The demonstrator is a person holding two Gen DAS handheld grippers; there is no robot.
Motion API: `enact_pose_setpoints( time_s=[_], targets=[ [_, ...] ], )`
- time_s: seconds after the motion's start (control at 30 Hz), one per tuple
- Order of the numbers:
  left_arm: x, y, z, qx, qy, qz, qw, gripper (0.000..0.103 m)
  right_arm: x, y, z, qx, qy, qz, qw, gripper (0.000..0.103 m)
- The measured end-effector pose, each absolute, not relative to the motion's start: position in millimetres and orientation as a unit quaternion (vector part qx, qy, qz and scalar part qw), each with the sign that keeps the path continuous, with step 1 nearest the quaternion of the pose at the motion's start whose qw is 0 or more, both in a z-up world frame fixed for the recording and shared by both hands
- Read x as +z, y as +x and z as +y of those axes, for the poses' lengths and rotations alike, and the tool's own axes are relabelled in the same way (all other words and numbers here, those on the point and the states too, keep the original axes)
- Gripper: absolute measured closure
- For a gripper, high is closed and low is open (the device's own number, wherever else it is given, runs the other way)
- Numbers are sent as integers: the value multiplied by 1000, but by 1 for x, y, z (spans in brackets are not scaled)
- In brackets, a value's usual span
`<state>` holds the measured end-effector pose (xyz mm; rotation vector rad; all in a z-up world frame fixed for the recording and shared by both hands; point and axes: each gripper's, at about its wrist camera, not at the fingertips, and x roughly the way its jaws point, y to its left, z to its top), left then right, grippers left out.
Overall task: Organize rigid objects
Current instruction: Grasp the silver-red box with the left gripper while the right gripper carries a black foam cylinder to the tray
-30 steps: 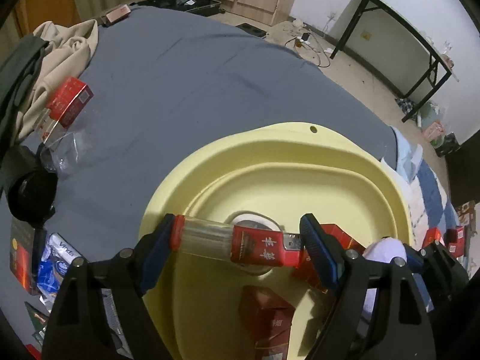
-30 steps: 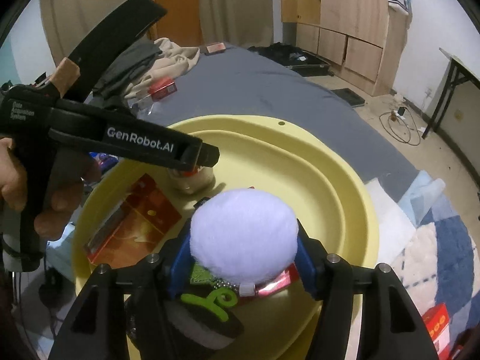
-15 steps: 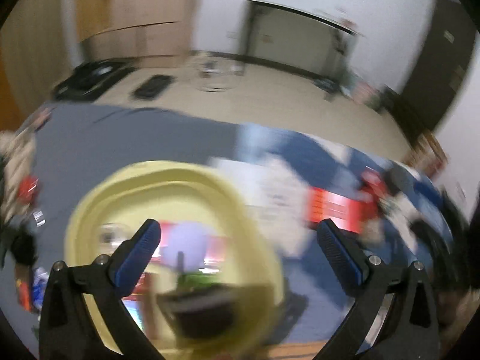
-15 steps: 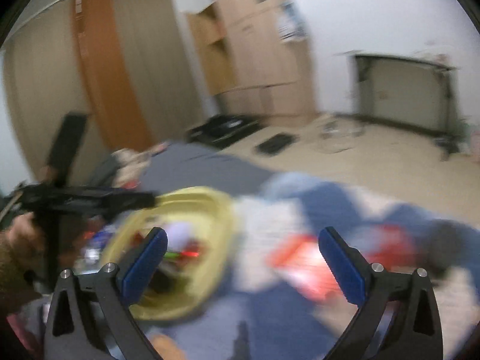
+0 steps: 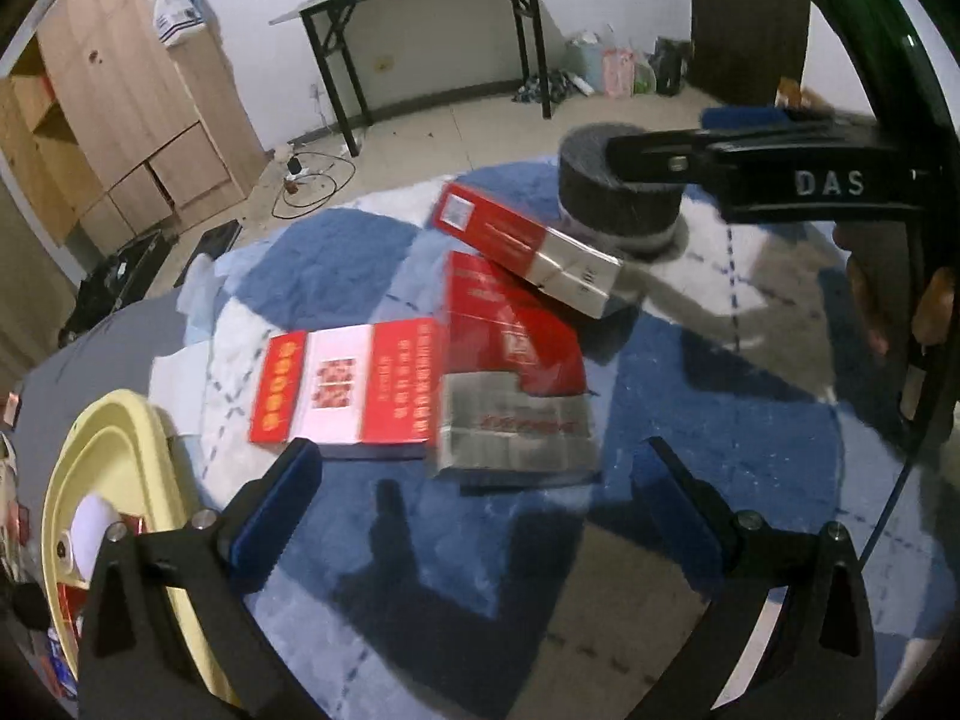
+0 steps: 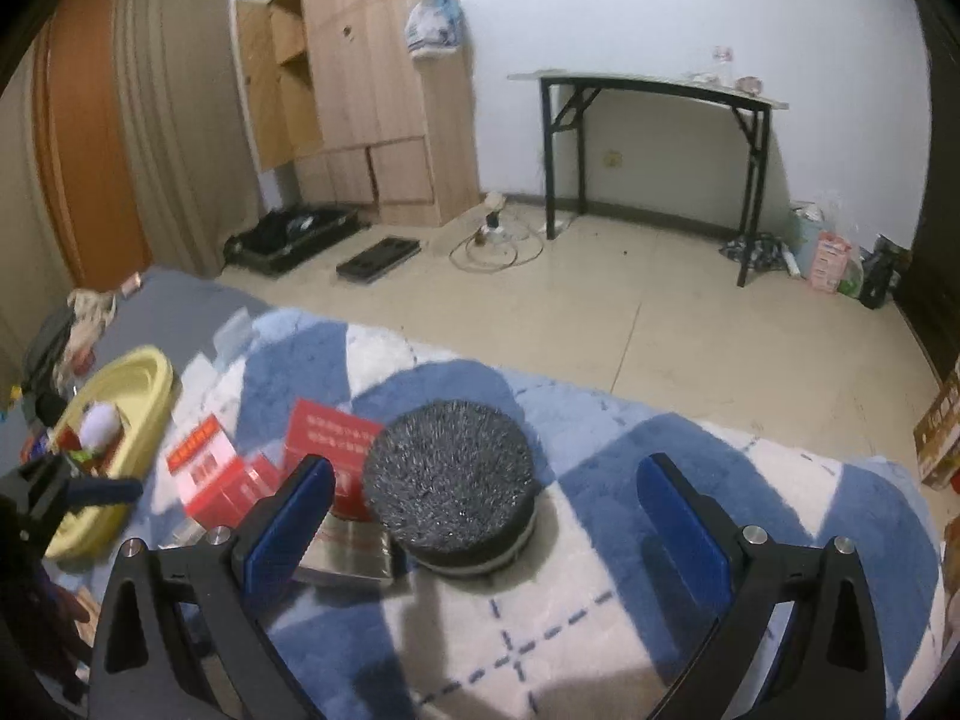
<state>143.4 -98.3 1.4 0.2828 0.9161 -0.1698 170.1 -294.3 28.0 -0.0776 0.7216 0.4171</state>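
Several red and white boxes lie on the blue and white blanket: a flat one (image 5: 348, 387), one with a silver end (image 5: 510, 378) and a long one (image 5: 528, 249). A round dark brush-like disc (image 5: 618, 210) stands behind them; it also shows in the right wrist view (image 6: 450, 480). My left gripper (image 5: 480, 510) is open and empty just in front of the boxes. My right gripper (image 6: 480, 516) is open, its fingers either side of the disc and a little short of it. The yellow basin (image 5: 108, 450) at the left holds a white plush item (image 6: 99, 423) and red boxes.
The bed's blanket (image 6: 660, 540) ends at a far edge, with bare floor beyond. A black-legged table (image 6: 654, 96) stands at the wall and wooden cabinets (image 6: 360, 78) at the left. Clothes (image 6: 84, 312) lie at the far left of the bed.
Both grippers have let go of their items over the basin, opened, and swung right to the boxes and the disc on the blanket.
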Motion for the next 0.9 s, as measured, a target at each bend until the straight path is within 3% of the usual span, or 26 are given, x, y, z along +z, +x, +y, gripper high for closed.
enact_pose_setpoints(
  time_s=[0.2, 0.27, 0.33, 0.37, 0.4, 0.7, 0.9],
  targets=[
    [-14, 140, -125, -74, 203, 406, 888, 2, 13, 197, -292, 200, -51, 359, 910, 1],
    [-20, 145, -127, -69, 197, 415, 885, 18, 12, 205, -289, 206, -56, 356, 910, 5],
    [-19, 144, -126, -56, 195, 402, 893, 39, 10, 203, -286, 219, -58, 353, 908, 17],
    [-19, 145, -127, -49, 193, 400, 895, 43, 10, 203, -284, 228, -58, 348, 907, 30],
    [-18, 147, -125, -45, 185, 401, 896, 43, 10, 202, -282, 231, -64, 343, 908, 35],
    [19, 114, -78, -36, 89, 372, 923, 43, 35, 177, -310, 211, -36, 290, 933, 35],
    [65, 55, 9, 37, 6, 340, 940, 43, 63, 152, -276, 284, 12, 264, 922, 35]
  ],
)
